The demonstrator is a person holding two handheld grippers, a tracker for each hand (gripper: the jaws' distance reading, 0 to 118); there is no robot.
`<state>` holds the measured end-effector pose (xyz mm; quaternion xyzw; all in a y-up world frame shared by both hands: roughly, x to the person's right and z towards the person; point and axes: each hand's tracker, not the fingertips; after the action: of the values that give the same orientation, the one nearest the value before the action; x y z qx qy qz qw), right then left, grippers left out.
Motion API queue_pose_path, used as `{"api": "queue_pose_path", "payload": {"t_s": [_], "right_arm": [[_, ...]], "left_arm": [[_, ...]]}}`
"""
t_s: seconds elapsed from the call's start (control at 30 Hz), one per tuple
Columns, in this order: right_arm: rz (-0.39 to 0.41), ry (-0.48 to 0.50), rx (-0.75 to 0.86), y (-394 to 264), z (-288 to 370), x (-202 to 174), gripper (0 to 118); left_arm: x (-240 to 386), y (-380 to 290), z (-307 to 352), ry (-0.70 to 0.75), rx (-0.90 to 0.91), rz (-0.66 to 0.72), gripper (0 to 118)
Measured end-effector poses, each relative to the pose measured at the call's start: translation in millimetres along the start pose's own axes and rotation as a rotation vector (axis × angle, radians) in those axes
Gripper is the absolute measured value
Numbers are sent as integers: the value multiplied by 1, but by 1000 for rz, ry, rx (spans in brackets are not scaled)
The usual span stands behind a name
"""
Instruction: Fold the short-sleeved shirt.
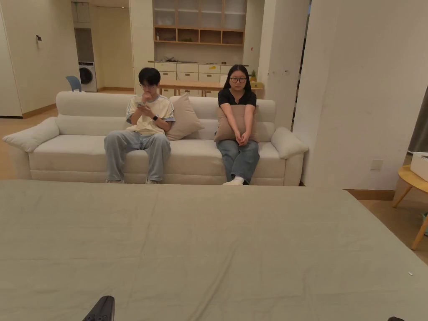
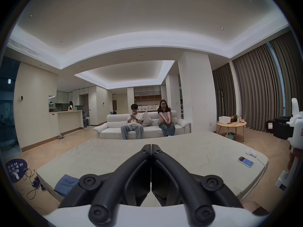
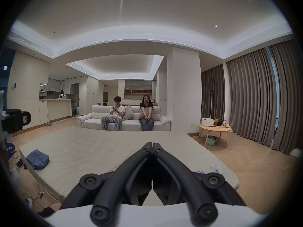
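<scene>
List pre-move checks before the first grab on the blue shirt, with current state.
1. Left gripper empty: ok, jaws shut on nothing.
2. Right gripper empty: ok, jaws shut on nothing.
3. Jaws open for a grasp: not ok, both shut.
4. Blue shirt located: ok, bunched at the bed's left edge.
5. Shirt spread flat: not ok.
6. Phone and white device away from shirt: ok, opposite side.

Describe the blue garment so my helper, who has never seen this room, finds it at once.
Find the big beige mattress in front of the white sofa. At its left corner nearest the gripper holder lies the blue garment, a loosely bundled heap. It is the mattress's one blue cloth item; the things on the opposite edge are small and hard.
</scene>
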<state>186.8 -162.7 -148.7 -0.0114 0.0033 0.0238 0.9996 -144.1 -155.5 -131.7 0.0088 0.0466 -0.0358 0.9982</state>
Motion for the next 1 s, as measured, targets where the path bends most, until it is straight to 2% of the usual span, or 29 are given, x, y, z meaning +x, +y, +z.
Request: {"api": "queue_pose_path", "payload": {"t_s": [0.6,0.83,0.87,0.9,0.93,0.97,1.0], "right_arm": [[42,-4,27,5,-4,-6,0],[32,-8,36,7,-13,-7,1],[33,-10,40,7,-14,-8,19],[30,-11,53,8,-13,-9,56],[30,-18,56,9,-14,-11,108],[31,-28,46,10,-18,-12,113],[-3,-44,-38,4,-23,-11,114]], "left_arm": [[-19,5,-10,56,22,-54,0],[-31,4,-18,92,5,-70,0],[-31,4,-19,98,3,-75,5],[-31,4,-21,105,0,-74,17],[-33,5,-22,95,-11,-61,48],[-35,5,-24,68,-20,-34,106],[-36,5,-28,48,-66,-11,115]]}}
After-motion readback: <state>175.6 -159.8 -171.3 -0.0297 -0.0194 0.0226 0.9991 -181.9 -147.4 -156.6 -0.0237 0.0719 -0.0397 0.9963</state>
